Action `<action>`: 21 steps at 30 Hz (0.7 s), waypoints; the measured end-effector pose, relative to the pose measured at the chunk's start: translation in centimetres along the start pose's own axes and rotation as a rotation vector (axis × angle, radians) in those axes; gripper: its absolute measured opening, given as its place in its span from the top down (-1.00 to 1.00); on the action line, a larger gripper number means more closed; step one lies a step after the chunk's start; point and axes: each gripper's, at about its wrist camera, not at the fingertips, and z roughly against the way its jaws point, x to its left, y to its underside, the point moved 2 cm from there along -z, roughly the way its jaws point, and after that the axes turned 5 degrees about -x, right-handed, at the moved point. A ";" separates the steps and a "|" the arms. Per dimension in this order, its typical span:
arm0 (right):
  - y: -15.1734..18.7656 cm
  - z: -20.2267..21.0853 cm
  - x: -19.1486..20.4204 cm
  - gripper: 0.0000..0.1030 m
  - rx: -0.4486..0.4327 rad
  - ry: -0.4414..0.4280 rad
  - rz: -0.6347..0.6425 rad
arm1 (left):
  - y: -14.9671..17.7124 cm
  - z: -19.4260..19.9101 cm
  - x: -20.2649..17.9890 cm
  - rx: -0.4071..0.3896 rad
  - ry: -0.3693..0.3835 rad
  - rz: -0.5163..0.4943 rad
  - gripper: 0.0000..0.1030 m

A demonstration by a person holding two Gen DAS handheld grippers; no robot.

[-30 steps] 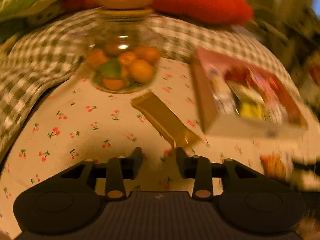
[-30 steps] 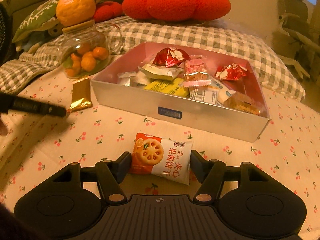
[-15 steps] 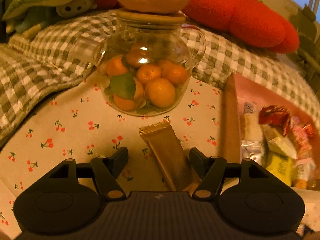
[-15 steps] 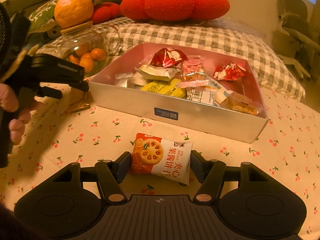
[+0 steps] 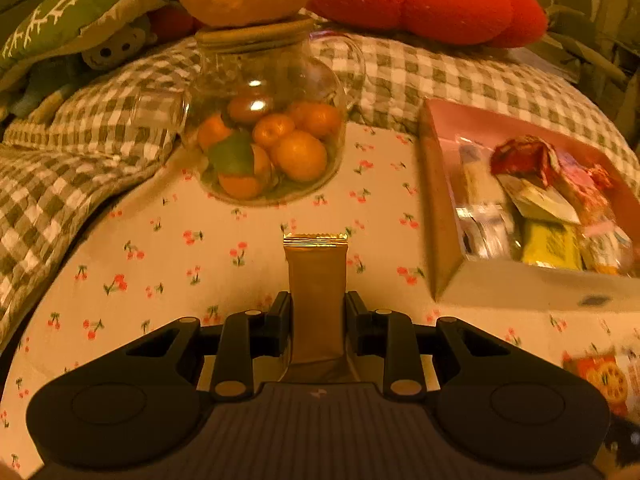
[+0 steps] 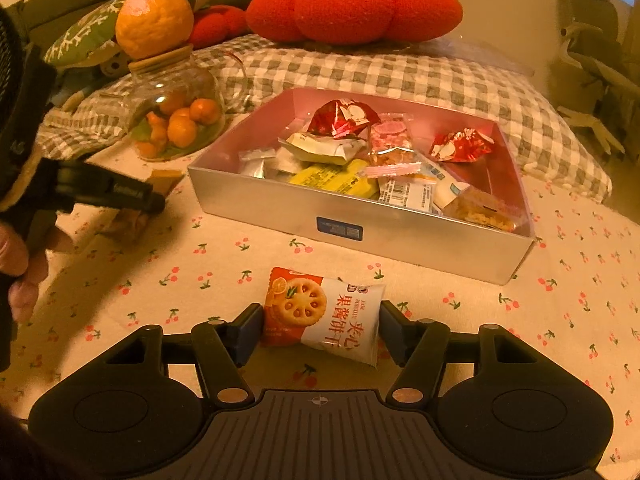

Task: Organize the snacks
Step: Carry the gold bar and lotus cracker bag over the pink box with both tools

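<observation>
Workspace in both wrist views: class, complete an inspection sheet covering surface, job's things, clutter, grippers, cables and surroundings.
Surface: cherry-print cloth.
Job's things: box holding mixed snacks; gold bar; biscuit pack on the cloth.
Clutter: glass jar of oranges, a large orange on its lid.
Grippers: left gripper has just been closing, now shut on the gold bar; right gripper open, straddling the biscuit pack.
Cables: nothing seen.
Surroundings: checked quilt, red cushion, green pillow.

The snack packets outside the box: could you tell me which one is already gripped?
The gold bar packet: the left gripper has just closed on it. The orange biscuit packet only lies between the right gripper's open jaws.
</observation>
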 end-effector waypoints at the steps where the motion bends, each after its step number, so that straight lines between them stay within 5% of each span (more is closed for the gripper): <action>1: 0.0 0.2 0.0 -0.19 0.001 -0.001 -0.002 | 0.2 0.3 -0.1 0.008 0.009 -0.001 0.50; 13: -0.1 3.2 -1.1 -0.17 -0.011 -0.041 -0.060 | 1.9 3.4 -0.7 0.102 0.156 0.078 0.50; 21: -0.3 5.1 -1.9 -0.17 -0.032 -0.046 -0.074 | 2.3 5.8 -2.3 0.093 0.230 0.082 0.50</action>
